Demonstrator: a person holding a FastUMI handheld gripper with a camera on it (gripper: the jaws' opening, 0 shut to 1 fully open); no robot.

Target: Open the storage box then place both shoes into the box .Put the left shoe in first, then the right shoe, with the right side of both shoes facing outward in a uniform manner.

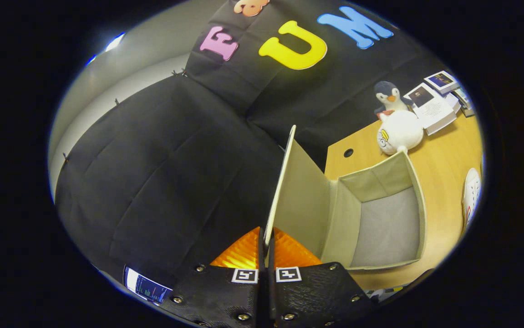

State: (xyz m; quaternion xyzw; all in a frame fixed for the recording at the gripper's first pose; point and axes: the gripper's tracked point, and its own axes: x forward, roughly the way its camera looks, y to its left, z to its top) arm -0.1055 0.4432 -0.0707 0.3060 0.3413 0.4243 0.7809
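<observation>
The storage box (380, 218) stands on the tabletop (444, 168), just ahead of the tool and a little to its right; it is made of a pale, soft-looking fabric with stitched edges, its walls are straight and its bottom is a flat grey panel; nothing is seen inside it. Its lid (284, 187) is raised nearly upright, and the thin free edge of the lid is pinched between the two fingers of the tool (267, 246); the fingers are closed on that edge with almost no gap left between them, so the lid is held up by the tool and not by itself. It is judged that the lid is kept in this position in order to leave the mouth of the box free for the shoes; the opening step seems almost finished, and no shoe is placed yet.

Beyond the box, close to its far wall, a plush penguin (396, 123) lies on the tabletop; it is round, white and soft, with a dark head. Beside it some booklets (432, 107) with printed covers are lying. To the right of the box, apart from it, a white shoe (471, 193) with small holes is partly seen. The tabletop is of smooth light wood, with one round hole (348, 152) near the back corner.
</observation>
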